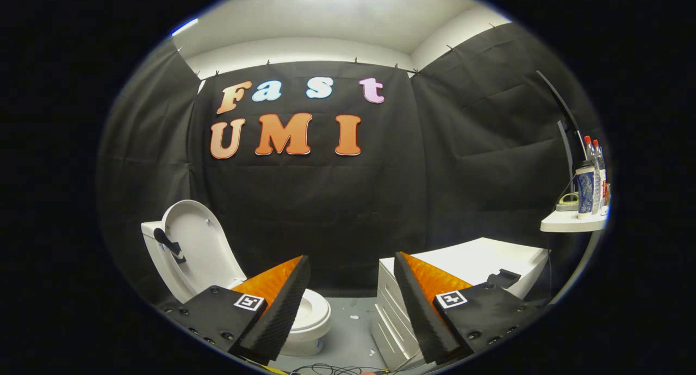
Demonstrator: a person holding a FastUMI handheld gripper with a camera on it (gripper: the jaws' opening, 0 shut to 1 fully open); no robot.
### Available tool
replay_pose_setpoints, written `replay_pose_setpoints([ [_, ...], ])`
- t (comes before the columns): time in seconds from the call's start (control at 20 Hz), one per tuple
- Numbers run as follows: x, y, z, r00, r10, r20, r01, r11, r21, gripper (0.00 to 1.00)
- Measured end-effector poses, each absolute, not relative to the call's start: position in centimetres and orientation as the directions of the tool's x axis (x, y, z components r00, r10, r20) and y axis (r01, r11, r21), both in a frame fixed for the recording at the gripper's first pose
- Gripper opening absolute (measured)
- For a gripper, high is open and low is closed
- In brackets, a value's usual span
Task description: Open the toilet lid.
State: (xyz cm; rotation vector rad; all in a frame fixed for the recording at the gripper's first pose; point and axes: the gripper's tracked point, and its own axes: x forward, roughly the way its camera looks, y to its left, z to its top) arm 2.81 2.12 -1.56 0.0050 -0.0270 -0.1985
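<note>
A white toilet (312,315) stands on the floor, beyond and partly behind my left finger (280,304). Its lid (198,244) is raised upright and leans back against the cistern (155,239); the seat ring lies flat on the bowl. My gripper (350,261) is open, its two fingers spread wide with nothing between them. It hangs back from the toilet, well clear of lid and bowl.
A white drawer cabinet (473,261) stands right of the toilet, behind my right finger (421,304). A small white shelf (573,221) at the far right carries bottles and a cup (585,190). Grey floor (353,326) runs between toilet and cabinet; cables lie near me.
</note>
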Motion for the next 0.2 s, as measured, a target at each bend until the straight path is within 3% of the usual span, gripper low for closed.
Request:
replay_pose_setpoints([
  [0.2, 2.86, 2.38, -1.74, 0.982, -0.19, 0.018, 0.19, 0.982, 0.005, 0.99],
])
